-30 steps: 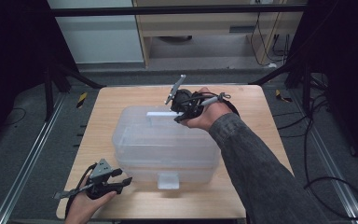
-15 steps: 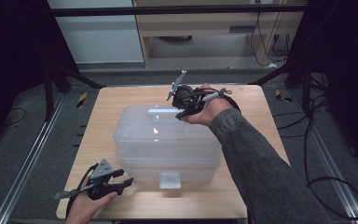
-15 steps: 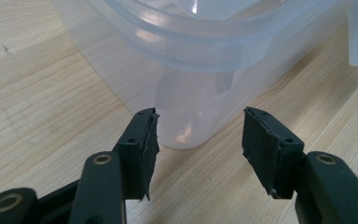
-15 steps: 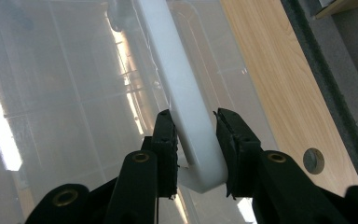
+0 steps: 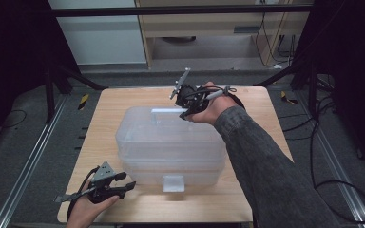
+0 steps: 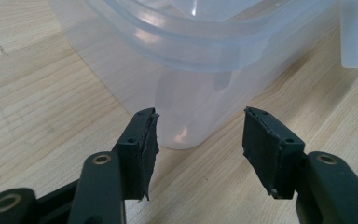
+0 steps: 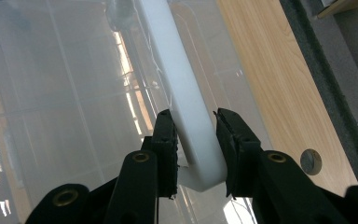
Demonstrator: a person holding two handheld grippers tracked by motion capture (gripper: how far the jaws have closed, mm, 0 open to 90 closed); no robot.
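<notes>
Right gripper (image 7: 193, 135) clamped on the white handle (image 7: 186, 107) at the far edge of the clear plastic box (image 5: 168, 142) mid-table (image 5: 109, 109), left gripper (image 6: 198, 140) held with jaws apart, empty, beside the box's near corner.

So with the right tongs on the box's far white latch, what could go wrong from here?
1. The right tongs hold the white latch close to its end, not its middle; a pull could slip them off.
2. The left tongs are open beside the box, near its corner and not gripping it, so nothing steadies it. A hard pull could slide or tip the box on the table.
3. The front latch looks unfastened, so the lid may shift.
</notes>
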